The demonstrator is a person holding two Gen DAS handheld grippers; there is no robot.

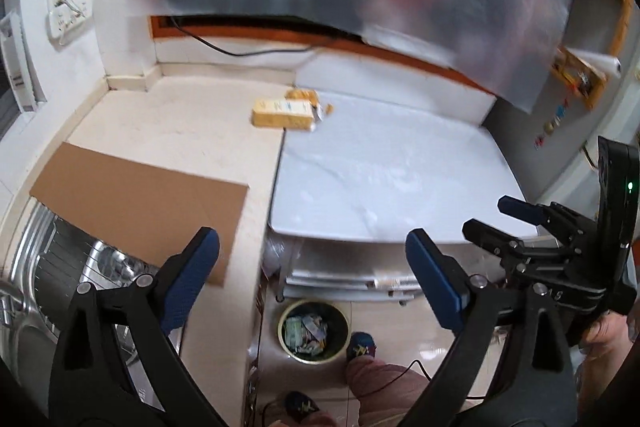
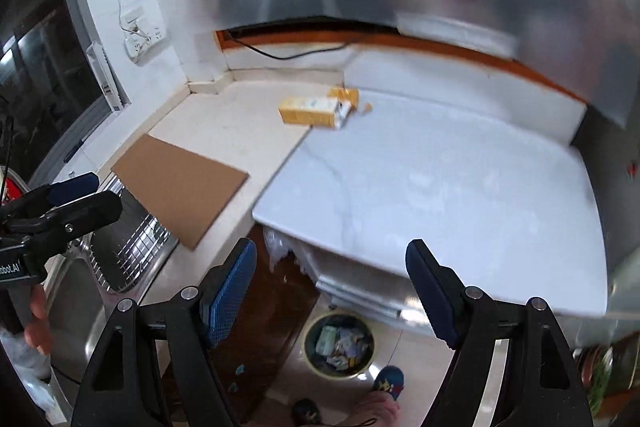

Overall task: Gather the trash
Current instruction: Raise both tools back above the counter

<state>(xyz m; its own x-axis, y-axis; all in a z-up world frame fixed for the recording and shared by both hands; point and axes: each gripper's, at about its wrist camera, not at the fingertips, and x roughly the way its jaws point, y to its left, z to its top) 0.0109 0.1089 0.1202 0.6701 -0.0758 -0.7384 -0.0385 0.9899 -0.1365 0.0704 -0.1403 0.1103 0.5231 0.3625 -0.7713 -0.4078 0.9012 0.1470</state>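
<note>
Both grippers hang above the bench edge with jaws wide, the left gripper (image 1: 312,277) and right gripper (image 2: 332,289) holding nothing. The yellow carton (image 2: 311,111) lies far back on the bench (image 2: 460,187). On the floor below stands the trash bin (image 2: 339,346), already holding wrappers.
</note>
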